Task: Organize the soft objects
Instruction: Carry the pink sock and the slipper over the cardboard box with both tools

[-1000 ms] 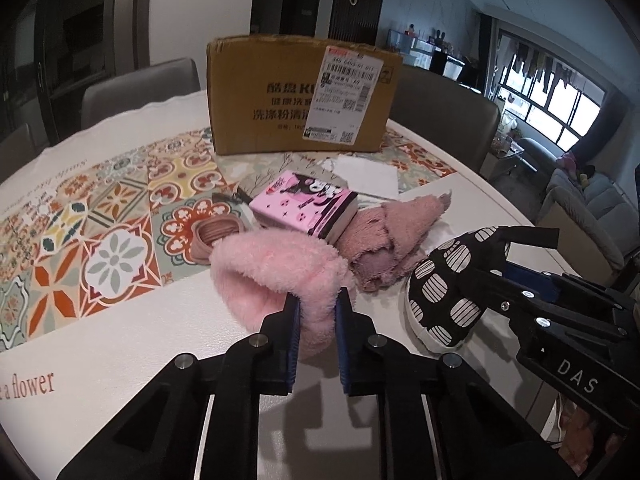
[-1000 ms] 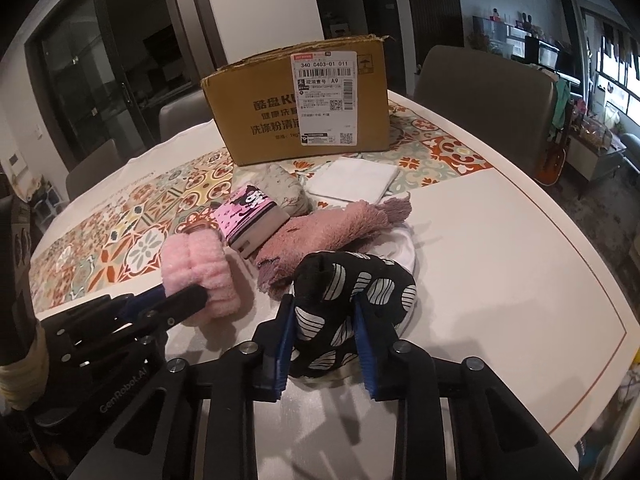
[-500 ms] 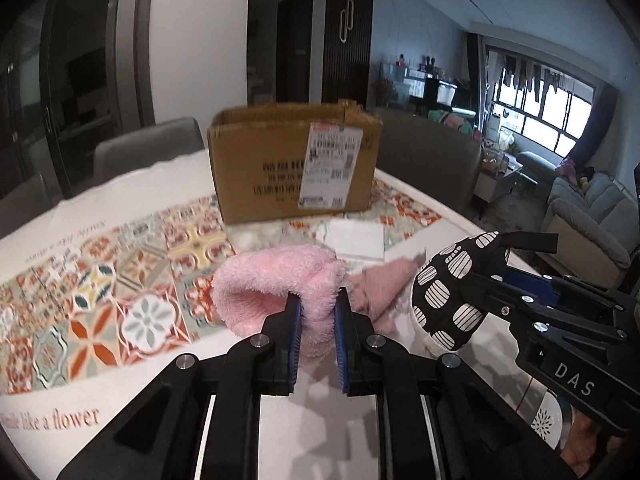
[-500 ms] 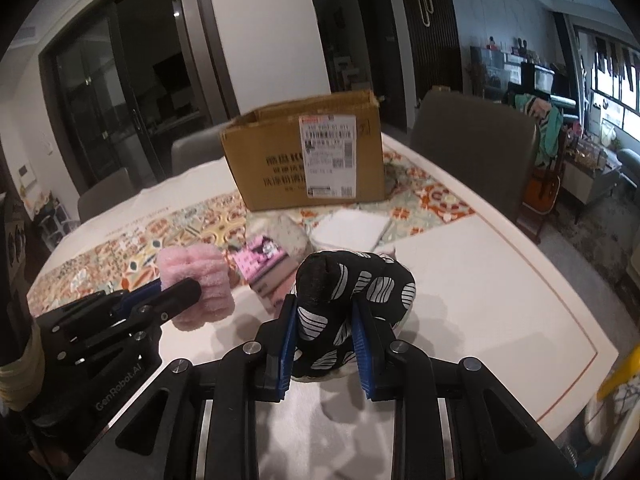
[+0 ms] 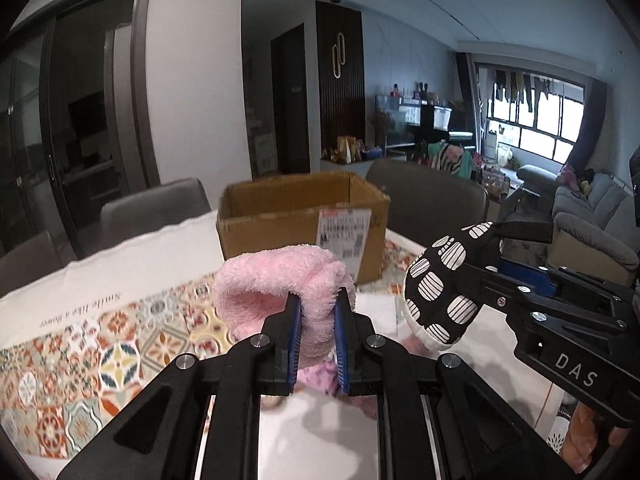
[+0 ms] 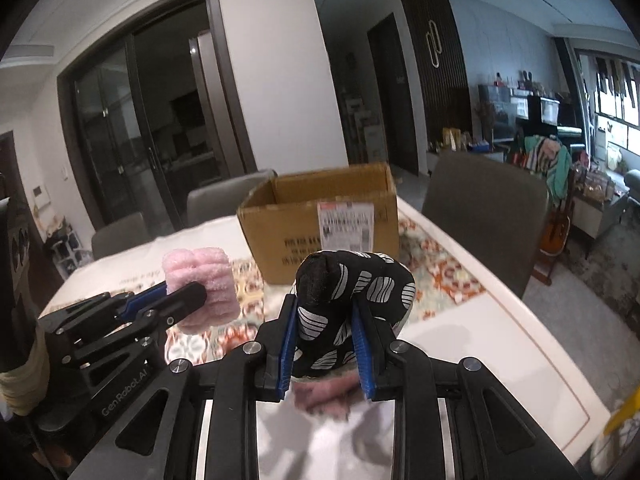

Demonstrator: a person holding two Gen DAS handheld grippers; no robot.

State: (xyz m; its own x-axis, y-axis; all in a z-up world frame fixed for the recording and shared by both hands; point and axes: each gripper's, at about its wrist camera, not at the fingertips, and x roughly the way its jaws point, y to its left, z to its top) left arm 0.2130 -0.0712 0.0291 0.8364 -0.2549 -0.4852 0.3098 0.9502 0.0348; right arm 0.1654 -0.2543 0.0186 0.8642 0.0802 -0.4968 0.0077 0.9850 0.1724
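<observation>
My left gripper point(image 5: 316, 312) is shut on a fluffy pink cloth point(image 5: 276, 284) and holds it up above the table; it also shows in the right wrist view point(image 6: 200, 284). My right gripper point(image 6: 324, 316) is shut on a black pouch with white striped spots point(image 6: 352, 292), held up at the same height; it also shows in the left wrist view point(image 5: 440, 292). An open cardboard box point(image 5: 304, 216) stands on the table beyond both; it also shows in the right wrist view point(image 6: 320, 224). A dusty pink cloth point(image 6: 328, 392) lies blurred on the table below the pouch.
A patterned tile runner point(image 5: 92, 360) crosses the white table point(image 6: 480, 336). A white paper point(image 5: 376, 308) lies in front of the box. Grey chairs point(image 6: 484, 208) stand around the table's far side.
Both grippers have risen well above the table with their loads. The box's open top now shows, and the items left on the table have dropped below the fingers.
</observation>
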